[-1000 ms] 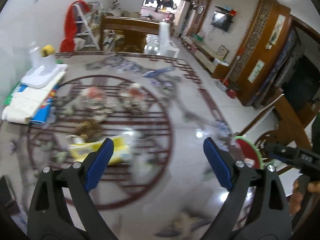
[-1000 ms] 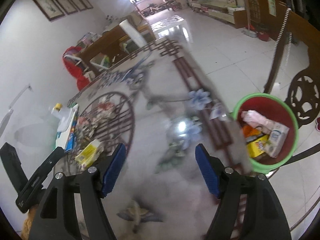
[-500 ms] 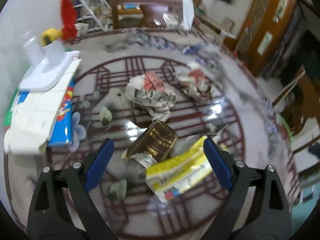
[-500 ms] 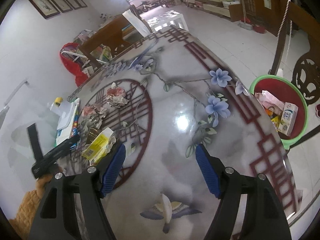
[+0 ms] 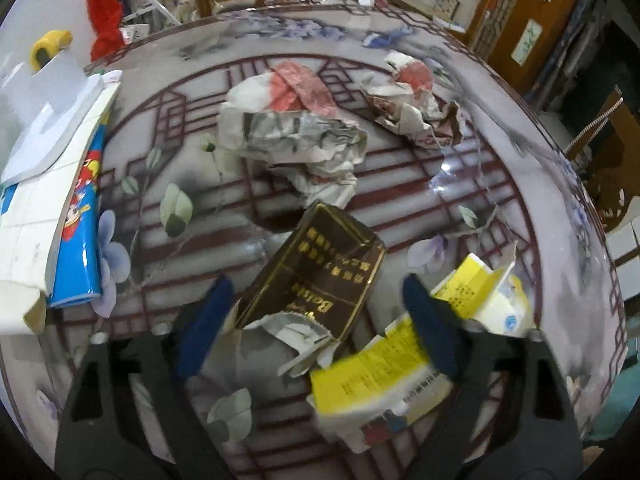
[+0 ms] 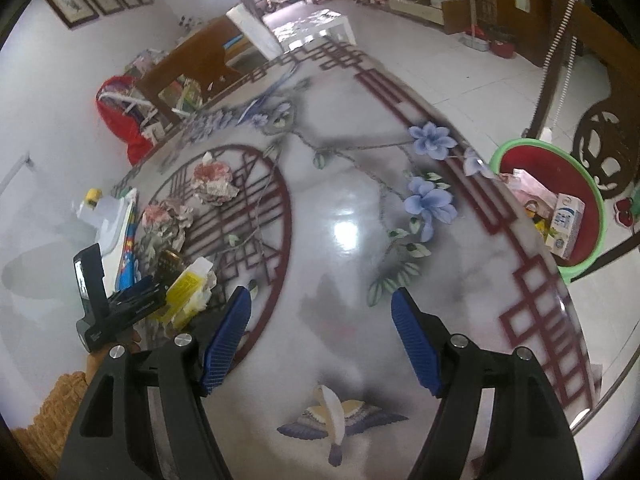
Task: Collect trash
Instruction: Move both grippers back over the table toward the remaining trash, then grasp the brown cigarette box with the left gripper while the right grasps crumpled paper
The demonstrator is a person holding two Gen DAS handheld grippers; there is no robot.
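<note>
A brown box with gold lettering [image 5: 316, 272] lies on the round painted table [image 5: 500, 184], and my left gripper [image 5: 316, 312] hangs just above it. Its jaws are closing with the box's near end between them; the pads do not press on it. A torn yellow carton [image 5: 380, 376] lies under the right finger. Two crumpled newspaper balls [image 5: 292, 136] [image 5: 412, 100] sit farther back. My right gripper [image 6: 320, 312] stands open over bare tabletop with nothing between its fingers. The green-rimmed red bin [image 6: 516, 148] holding trash stands on the floor beyond the table's right edge.
A stack of white boxes and a blue packet [image 5: 80, 216] lies at the table's left edge, with a yellow-capped bottle [image 5: 50, 42] behind it. A dark wooden chair [image 6: 608, 148] stands beside the bin. In the right wrist view the left gripper [image 6: 148, 288] reaches over the trash pile.
The left gripper swung down from facing the room to hang close over the brown box, and its jaws have narrowed. The right gripper drifted a little across the table, still open.
</note>
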